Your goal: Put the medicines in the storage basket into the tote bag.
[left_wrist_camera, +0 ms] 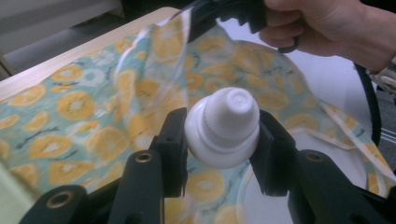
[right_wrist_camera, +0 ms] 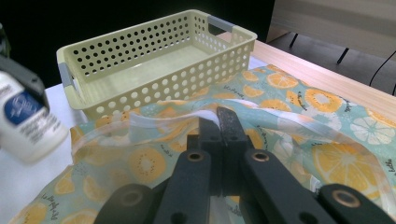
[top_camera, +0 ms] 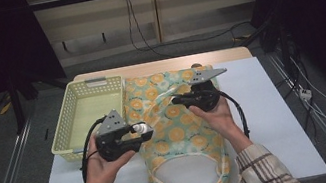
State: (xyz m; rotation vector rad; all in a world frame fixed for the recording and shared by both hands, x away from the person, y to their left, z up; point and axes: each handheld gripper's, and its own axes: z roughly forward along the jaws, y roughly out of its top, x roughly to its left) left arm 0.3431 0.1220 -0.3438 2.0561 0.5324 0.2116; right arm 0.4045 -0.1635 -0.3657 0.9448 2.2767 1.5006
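Left hand-held gripper (top_camera: pixel 143 130) clamps a white bottle (left_wrist_camera: pixel 223 127); right hand-held gripper (right_wrist_camera: pixel 219 122), jaws closed, pinches the lemon-print bag's (top_camera: pixel 173 130) edge.

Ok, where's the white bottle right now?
The white bottle sits clamped in the left hand-held gripper, in the high view just right of the yellow basket, at the left edge of the orange-print bag.

My high view sits above my side of the table (top_camera: pixel 277 117), looking forward and down, far enough to take in the basket (top_camera: pixel 85 116) and patterned bag (top_camera: pixel 178 129). My left gripper view rides close behind its jaws, facing across the bag (left_wrist_camera: pixel 70 107) toward my right hand (left_wrist_camera: pixel 327 28). My right gripper view looks low over the bag (right_wrist_camera: pixel 327 107) at the basket (right_wrist_camera: pixel 154 60).
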